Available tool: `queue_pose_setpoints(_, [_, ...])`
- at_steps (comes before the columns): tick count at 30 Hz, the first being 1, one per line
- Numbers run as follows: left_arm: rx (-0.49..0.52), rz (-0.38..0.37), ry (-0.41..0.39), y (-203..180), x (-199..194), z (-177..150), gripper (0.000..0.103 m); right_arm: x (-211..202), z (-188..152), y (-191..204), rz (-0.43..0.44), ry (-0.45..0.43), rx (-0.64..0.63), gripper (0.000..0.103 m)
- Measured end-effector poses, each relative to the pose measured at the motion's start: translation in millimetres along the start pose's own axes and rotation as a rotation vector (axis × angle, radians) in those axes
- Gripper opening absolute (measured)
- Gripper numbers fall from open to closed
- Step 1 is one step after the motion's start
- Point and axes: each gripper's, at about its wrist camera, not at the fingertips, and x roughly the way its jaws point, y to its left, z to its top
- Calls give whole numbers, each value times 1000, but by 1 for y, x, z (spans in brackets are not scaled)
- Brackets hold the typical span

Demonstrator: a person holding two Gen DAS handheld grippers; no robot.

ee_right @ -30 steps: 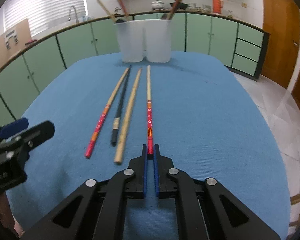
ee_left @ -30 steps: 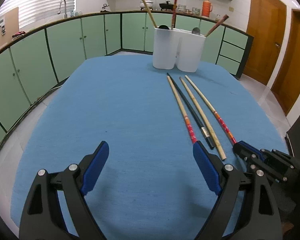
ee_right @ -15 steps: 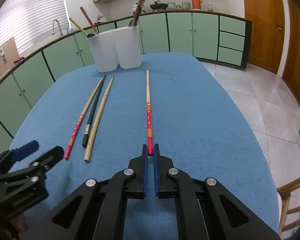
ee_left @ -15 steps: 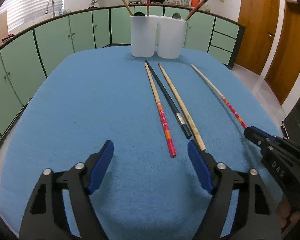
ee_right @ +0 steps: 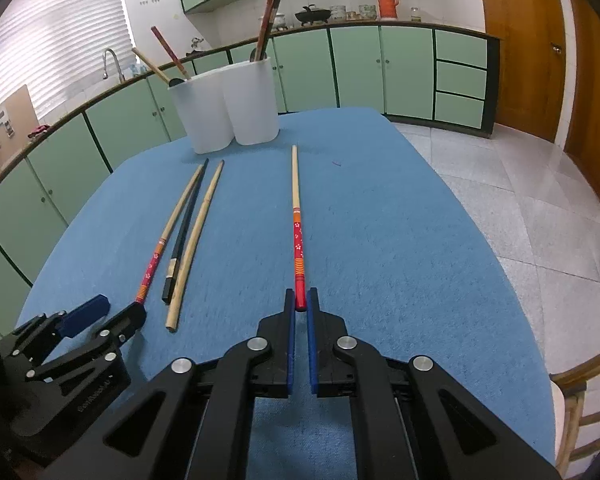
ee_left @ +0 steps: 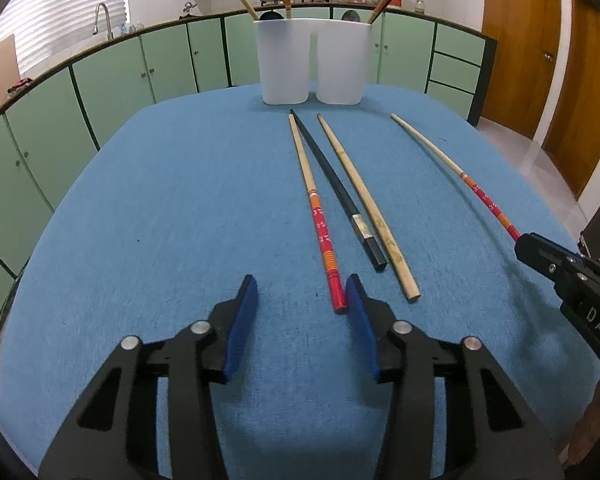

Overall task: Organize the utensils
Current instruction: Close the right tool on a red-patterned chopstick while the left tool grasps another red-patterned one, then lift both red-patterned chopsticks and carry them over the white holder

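Jaws of the left gripper [ee_left: 302,294] have narrowed but stay parted, now at the red chopstick [ee_left: 320,226] end; right gripper [ee_right: 301,305] still pinches its own red-ended chopstick [ee_right: 297,232], swung away from the others; blue tablecloth [ee_left: 172,200], white holder [ee_left: 312,60], green cabinets [ee_left: 112,72] behind.

My left gripper [ee_left: 302,304] has bare blue tabletop [ee_left: 172,208] all along its left edge. Three chopsticks [ee_left: 340,208] lie side by side just ahead, the red-ended one's tip touching, I think, my right pad. The white holder [ee_left: 314,64] blocks the far edge. Between those three and the chopstick in my right gripper [ee_right: 300,306] runs an open lane.
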Motion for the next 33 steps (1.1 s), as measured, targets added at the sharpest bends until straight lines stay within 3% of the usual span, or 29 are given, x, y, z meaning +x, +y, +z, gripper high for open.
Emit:
queue_pose_setpoints(4, [28, -9, -3, -8, -1, 0, 19, -3, 0, -1, 2, -3, 0, 5])
queue_pose_setpoints(8, [42, -24, -3, -10, -2, -1, 7, -6, -1, -3, 5, -6, 5, 5])
queue_pose_setpoints(16, [21, -46, -17, -2, -13, 5, 6, -11, 2, -3, 7, -18, -6, 5])
queue_pose_setpoints(24, [47, -7, -126, 4, -50, 26, 6, -25, 14, 1, -1, -59, -37, 5])
queue_pose_setpoints(33, [26, -11, -241, 15, -88, 58, 5, -52, 45, 3, 23, -107, -49, 5])
